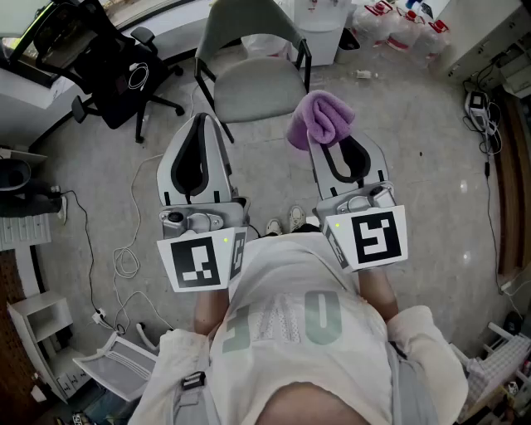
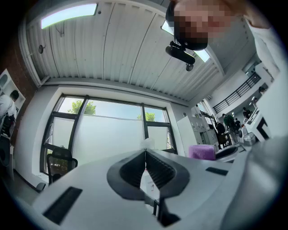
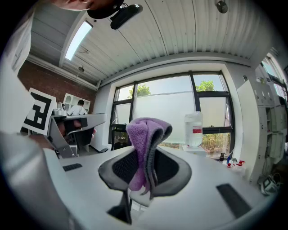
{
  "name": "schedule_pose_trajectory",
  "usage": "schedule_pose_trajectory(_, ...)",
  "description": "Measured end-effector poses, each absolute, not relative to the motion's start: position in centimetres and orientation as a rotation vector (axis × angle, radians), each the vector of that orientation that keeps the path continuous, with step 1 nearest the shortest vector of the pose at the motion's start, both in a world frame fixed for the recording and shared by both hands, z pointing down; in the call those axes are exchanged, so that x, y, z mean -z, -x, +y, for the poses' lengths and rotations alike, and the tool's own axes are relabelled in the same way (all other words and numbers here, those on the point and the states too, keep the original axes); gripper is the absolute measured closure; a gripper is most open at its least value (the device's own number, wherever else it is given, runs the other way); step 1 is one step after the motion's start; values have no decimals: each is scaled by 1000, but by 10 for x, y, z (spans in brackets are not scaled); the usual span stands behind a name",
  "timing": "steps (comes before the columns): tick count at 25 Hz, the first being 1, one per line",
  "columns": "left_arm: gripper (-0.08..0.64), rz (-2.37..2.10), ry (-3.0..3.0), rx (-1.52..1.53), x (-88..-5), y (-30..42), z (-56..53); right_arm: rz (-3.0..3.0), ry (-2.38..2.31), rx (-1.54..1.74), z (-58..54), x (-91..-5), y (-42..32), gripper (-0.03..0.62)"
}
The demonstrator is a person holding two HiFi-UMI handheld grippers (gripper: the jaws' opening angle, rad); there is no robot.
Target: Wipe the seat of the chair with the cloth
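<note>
A grey chair [image 1: 253, 79] with a pale seat stands ahead of me in the head view, beyond both grippers. My right gripper [image 1: 325, 139] is shut on a folded purple cloth [image 1: 320, 118], which bunches out past the jaw tips, held just right of the chair seat's front edge. In the right gripper view the purple cloth [image 3: 144, 143] hangs pinched between the dark pads, and the gripper [image 3: 146, 173] points up and away at windows. My left gripper [image 1: 202, 133] is shut with nothing in it, held before the seat's left front; its jaws [image 2: 145, 155] meet at the tips.
A black office chair [image 1: 116, 70] stands at the left by a desk. Cables [image 1: 124, 257] trail over the concrete floor on the left. A white water dispenser [image 1: 319, 29] and bottles [image 1: 398, 21] sit behind the grey chair. My shoes [image 1: 286, 222] show between the grippers.
</note>
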State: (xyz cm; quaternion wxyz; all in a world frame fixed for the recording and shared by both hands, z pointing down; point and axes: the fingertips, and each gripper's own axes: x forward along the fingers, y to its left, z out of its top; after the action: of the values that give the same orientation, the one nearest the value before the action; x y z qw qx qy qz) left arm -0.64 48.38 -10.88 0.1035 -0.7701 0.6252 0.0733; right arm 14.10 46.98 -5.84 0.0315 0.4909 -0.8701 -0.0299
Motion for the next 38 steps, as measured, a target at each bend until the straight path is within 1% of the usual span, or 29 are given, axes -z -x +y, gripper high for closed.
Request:
schedule_pose_trajectory(16,546,1893,2266,-204,97,13,466,-2672,-1528,47,451,49,-149,503)
schedule_pose_trajectory(26,546,1930,2232,-190,88,-2,441,-2699,-1535,-39,418,36,-181,503)
schedule_pose_trajectory(30,546,1982,2204,-169,77,11,436,-2710,-1511,-118,406,21,-178,503)
schedule_pose_trajectory(38,546,2000,2211,-195,67,31,368,-2686,-1518,-129,345,16,-168,503)
